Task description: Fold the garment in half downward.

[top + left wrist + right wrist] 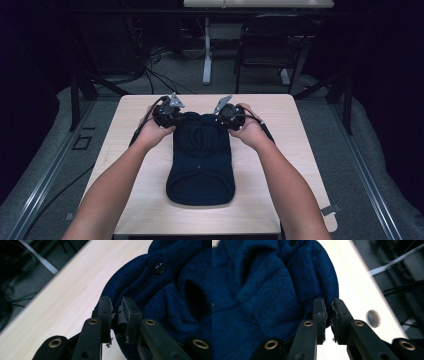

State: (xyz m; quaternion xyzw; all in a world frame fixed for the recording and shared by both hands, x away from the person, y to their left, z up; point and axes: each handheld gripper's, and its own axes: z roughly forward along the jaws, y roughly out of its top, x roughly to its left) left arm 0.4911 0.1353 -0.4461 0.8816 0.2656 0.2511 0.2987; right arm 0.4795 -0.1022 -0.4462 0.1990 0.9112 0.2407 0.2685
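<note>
Two grippers, one garment. A dark blue knit sweater [201, 160] lies near the middle of the table [280, 150], already folded into a narrow bundle.

Left gripper [117, 312]: jaws nearly closed, pinching the sweater's edge at the far left corner; a fold of knit sits between the pads. Right gripper [329, 312]: same picture mirrored, jaws drawn close on the far right corner, cloth caught between them. A sliver of daylight shows below each pinch, so my guess is a grip on thin edge fabric rather than a thick bunch.

Why held this way: each hand takes one far corner, so the far edge stays level and can be lifted as a straight line. Looks like setup for folding the far end back toward the person, or for lifting the whole piece.

Orientation: long axis runs away from the person, near to far. The rounded end points toward the person, close to the near table edge; the gripped end points away. A dark button [159, 268] sits in the folds by the left gripper, so the buttoned front faces up at that end.

Risk: loose knit could slip from such a shallow pinch.
</note>
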